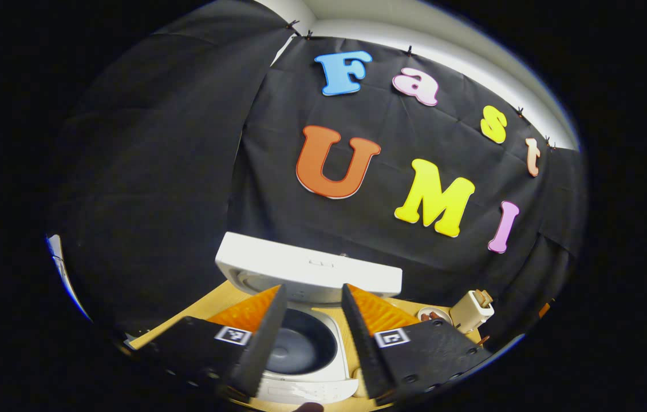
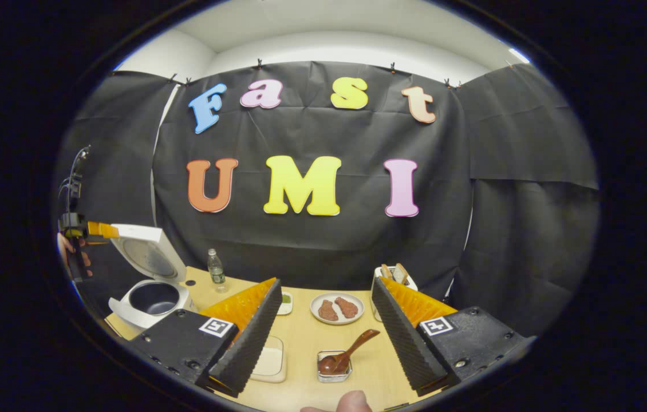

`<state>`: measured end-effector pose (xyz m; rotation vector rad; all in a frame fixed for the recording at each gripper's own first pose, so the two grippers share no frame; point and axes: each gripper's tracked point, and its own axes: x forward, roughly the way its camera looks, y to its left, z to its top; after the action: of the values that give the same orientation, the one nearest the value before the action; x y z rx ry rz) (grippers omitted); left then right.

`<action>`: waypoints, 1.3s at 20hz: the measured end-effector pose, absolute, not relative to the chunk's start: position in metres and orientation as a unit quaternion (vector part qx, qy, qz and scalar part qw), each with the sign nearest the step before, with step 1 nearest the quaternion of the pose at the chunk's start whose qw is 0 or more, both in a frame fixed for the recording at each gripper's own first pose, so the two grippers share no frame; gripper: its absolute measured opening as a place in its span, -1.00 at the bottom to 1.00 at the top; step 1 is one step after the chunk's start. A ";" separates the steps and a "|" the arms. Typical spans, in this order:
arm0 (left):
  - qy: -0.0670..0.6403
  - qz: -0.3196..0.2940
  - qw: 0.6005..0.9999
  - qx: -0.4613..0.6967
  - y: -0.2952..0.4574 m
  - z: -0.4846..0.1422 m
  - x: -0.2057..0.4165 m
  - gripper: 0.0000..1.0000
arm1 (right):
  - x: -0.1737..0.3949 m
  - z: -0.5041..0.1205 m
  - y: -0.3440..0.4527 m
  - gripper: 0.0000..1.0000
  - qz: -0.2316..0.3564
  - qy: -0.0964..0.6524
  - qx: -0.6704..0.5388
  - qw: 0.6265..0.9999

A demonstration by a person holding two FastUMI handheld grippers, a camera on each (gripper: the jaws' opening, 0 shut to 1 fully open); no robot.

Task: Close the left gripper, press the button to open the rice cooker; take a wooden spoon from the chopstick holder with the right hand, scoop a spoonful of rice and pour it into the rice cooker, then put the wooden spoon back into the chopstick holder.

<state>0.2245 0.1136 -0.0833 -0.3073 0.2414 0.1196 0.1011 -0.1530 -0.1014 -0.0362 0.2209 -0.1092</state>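
Rice cooker (image 2: 149,286) lid up, so button step done. Left tool (image 1: 312,337) spread above the pot; right tool (image 2: 326,337) spread, empty. Wooden spoon (image 2: 346,355) lies in a small tray on the surface, prob. the rice. Scoop, pour, return to chopstick holder (image 2: 395,280) left.

In the right gripper view the table (image 2: 300,343) ran before the cloth wall. At its far left stood the cooker (image 2: 149,300), its lid (image 2: 149,252) raised behind the pot. A bottle (image 2: 216,269) stood right of the cooker, near the wall. Mid-table lay a plate (image 2: 336,309) with two pieces of food on it. Right of the plate, toward the wall, stood the holder (image 2: 393,277). Before the plate sat a small tin (image 2: 334,366), and a spoon (image 2: 349,352) rested with its bowl in the tin and its handle slanting toward the holder. Left of the tin lay a flat dish (image 2: 269,360).

In the left gripper view the cooker (image 1: 300,349) sat directly ahead, lid (image 1: 306,272) up behind it, with the holder (image 1: 472,312) to its right.
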 end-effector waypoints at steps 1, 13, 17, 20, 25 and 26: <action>0.115 0.060 0.981 -0.145 0.113 -0.077 0.213 1.00 | 0.098 -0.107 -0.156 1.00 -0.053 0.116 -0.020 0.992; 0.041 0.043 0.996 -0.063 0.058 -0.042 0.149 0.89 | 0.084 -0.170 -0.187 1.00 -0.067 0.181 -0.003 0.981; 0.054 0.041 0.997 -0.043 0.041 -0.044 0.139 0.88 | 0.097 -0.197 -0.195 1.00 -0.070 0.200 0.024 0.977; 0.066 0.038 0.995 -0.057 0.023 -0.042 0.137 0.89 | 0.114 -0.230 -0.201 1.00 -0.065 0.218 0.052 0.972; 0.058 0.070 0.995 -0.048 0.017 -0.031 0.139 0.88 | 0.143 -0.299 -0.224 1.00 -0.070 0.264 0.101 0.957; 0.060 0.076 0.994 -0.047 0.016 -0.030 0.142 0.88 | 0.149 -0.313 -0.228 1.00 -0.070 0.275 0.112 0.952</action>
<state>0.1417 0.0164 -0.0302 -0.0936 0.1195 0.1523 0.1491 -0.2284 -0.3133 0.2285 0.5599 -0.1417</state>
